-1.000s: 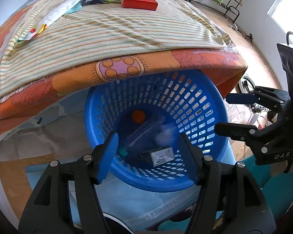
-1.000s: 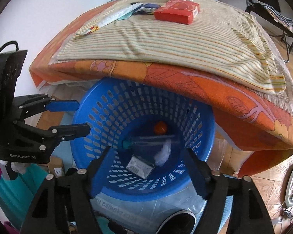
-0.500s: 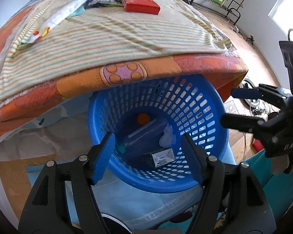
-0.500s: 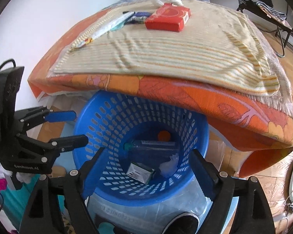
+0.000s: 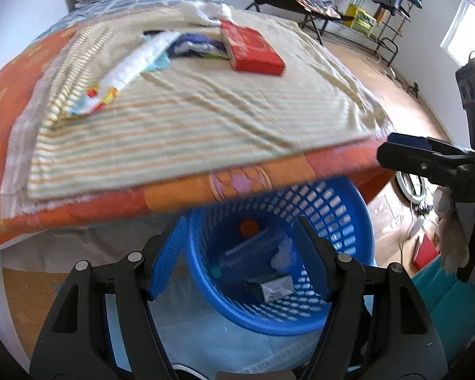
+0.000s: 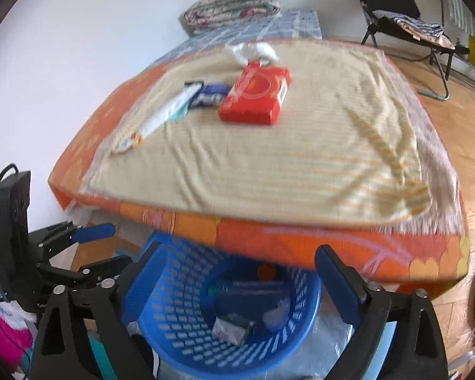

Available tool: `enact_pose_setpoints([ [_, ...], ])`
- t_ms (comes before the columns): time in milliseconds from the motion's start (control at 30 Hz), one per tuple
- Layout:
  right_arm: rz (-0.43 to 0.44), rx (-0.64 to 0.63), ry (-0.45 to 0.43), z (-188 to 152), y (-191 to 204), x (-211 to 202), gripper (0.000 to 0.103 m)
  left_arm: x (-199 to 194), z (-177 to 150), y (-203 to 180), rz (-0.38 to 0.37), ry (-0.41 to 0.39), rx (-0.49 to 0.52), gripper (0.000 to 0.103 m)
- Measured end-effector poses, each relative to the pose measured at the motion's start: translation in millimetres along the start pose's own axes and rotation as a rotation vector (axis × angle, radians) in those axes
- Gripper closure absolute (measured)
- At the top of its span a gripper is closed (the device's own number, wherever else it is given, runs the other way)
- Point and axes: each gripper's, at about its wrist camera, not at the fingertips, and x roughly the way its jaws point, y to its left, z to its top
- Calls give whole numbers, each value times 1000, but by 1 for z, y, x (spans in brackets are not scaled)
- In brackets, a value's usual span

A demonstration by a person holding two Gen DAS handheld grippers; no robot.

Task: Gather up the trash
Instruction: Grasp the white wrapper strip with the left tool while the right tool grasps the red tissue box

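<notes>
A blue laundry-style basket (image 5: 338,221) (image 6: 174,288) stands on the floor under the bed's edge, holding a small box (image 5: 274,286), a white wad, a dark flat pack and an orange bit. On the striped blanket lie a red box (image 5: 253,49) (image 6: 256,95), a long white wrapper (image 5: 126,69) (image 6: 161,117), a blue packet (image 5: 196,46) and a white crumpled piece (image 6: 253,50). My left gripper (image 5: 240,253) is open and empty above the basket. My right gripper (image 6: 240,281) is open and empty too.
The bed (image 6: 269,234) with its orange cover overhangs the basket. A folded quilt (image 6: 234,0) lies at the far end. A black folding chair (image 6: 395,6) and a clothes rack (image 5: 380,3) stand on the wooden floor beyond.
Both grippers have risen and tilted up from the basket toward the bed top. The red box and wrappers now sit nearer the middle of both views.
</notes>
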Motion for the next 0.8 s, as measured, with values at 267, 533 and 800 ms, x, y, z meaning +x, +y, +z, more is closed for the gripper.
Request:
enact_pose_setpoints([
  [267,-13,21,-24,46,0,13,0,-4,50,32,85,-48,6,31],
  [533,-24,20,-39,89,8,41,0,3,96,85,138,-88,-43,31],
  [800,-81,8,-32,128,13,83,0,21,124,109,105,-71,-67,31],
])
